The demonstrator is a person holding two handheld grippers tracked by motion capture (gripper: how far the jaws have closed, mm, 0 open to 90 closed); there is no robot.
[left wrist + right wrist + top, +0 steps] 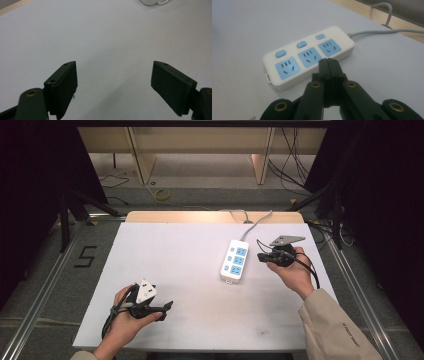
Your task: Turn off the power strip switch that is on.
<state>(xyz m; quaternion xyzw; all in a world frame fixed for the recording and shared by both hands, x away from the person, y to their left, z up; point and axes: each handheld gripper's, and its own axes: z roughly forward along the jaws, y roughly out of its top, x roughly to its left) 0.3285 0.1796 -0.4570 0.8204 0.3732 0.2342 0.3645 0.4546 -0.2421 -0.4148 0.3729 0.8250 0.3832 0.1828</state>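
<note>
Power strip (235, 260) on table (165, 270), right of centre; long axis runs near-to-far. Right tool (265, 256), jaws together, empty, just right of strip, tips toward its sockets. Left tool (167, 306), jaws apart, empty, well left of strip.

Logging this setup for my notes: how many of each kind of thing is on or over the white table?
Power strip: 1, with 3 blue sockets and 3 blue switches
Left gripper, open: 1
Right gripper, shut: 1
Total: 3
</note>
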